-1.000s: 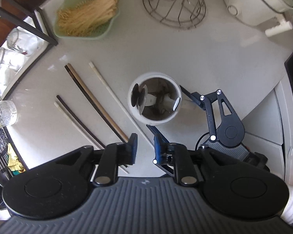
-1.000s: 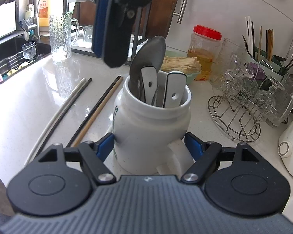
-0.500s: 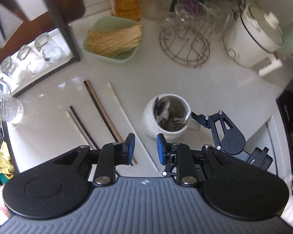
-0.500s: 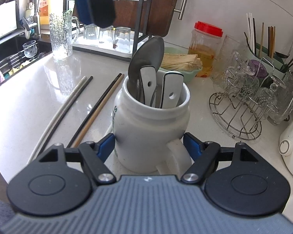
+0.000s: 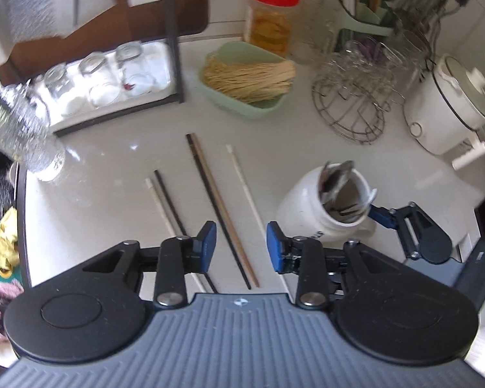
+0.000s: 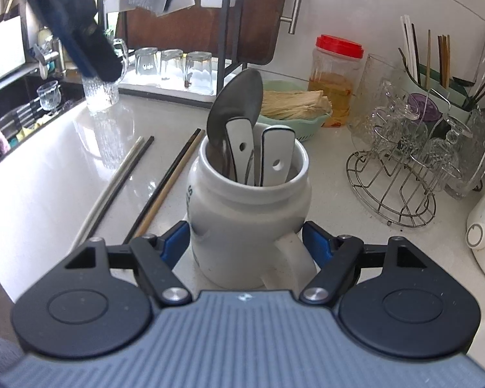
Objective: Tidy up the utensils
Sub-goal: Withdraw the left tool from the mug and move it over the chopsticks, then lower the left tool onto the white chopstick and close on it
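Note:
A white ceramic mug [image 6: 249, 213] stands on the counter with a metal spoon [image 6: 237, 110] and white-handled utensils [image 6: 276, 158] in it. My right gripper [image 6: 246, 242] is closed around the mug's lower body, a pad on each side, handle toward the camera. The mug also shows in the left wrist view [image 5: 320, 207]. Several chopsticks [image 5: 221, 207] lie loose on the counter left of the mug. My left gripper [image 5: 237, 247] is open and empty, high above the chopsticks; it appears at the top left of the right wrist view [image 6: 80, 32].
A green bowl of noodles [image 5: 247, 79], a red-lidded jar [image 5: 273, 19], a wire glass rack [image 5: 349, 103], a rice cooker [image 5: 449, 106] and a chopstick holder [image 6: 436, 74] stand at the back. Glasses on a tray [image 5: 103, 80] and a glass pitcher [image 5: 19, 135] are at the left.
My left gripper has risen and pulled back from over the mug toward the left, and its jaws have opened wider. The right gripper and mug have stayed put.

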A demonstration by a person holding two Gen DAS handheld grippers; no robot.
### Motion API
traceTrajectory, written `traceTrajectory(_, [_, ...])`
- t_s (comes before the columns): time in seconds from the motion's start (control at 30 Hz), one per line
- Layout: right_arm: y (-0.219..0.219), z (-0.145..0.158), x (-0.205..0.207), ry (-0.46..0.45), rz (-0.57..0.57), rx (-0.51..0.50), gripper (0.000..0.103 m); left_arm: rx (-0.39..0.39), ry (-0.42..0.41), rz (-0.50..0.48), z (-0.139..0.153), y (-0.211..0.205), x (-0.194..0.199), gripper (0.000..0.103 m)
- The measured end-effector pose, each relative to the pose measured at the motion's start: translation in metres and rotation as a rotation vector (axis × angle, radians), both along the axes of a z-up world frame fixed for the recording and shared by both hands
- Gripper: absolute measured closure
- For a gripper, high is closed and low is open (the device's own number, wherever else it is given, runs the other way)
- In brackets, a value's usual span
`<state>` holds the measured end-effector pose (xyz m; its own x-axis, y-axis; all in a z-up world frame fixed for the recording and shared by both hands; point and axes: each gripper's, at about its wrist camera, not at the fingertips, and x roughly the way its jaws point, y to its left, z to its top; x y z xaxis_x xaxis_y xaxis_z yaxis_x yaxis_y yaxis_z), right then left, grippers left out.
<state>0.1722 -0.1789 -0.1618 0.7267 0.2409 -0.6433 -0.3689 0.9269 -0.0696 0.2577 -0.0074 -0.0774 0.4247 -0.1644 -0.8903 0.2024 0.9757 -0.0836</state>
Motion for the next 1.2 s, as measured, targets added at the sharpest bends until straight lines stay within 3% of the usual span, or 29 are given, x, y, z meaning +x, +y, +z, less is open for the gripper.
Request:
traceTrajectory(0.17, [-0.001, 0.004, -0.001, -0.007, 0.005, 0.035, 0.012, -0.012, -0.044, 0.042, -0.014, 0.015, -0.006, 0.052])
traceTrajectory(0.23, [-0.001, 0.006, -0.001, -0.007, 0.005, 0.046, 0.008, -0.016, -0.064, 0.055, -0.02, 0.019, -0.008, 0.042])
traceTrajectory(0.3, [-0.001, 0.007, -0.002, -0.006, 0.01, 0.059, 0.008, -0.016, -0.084, 0.065, -0.025, 0.024, -0.01, 0.04])
traceTrajectory(0.73, [-0.001, 0.013, -0.001, 0.023, -0.037, 0.112, 0.008, -0.065, -0.101, 0.194, -0.082, 0.047, -0.019, 0.039])
traceTrajectory(1.2, [0.0, 0.015, -0.002, 0.03, -0.084, 0.107, 0.009, -0.117, -0.043, 0.269, -0.134, 0.062, -0.007, 0.04])
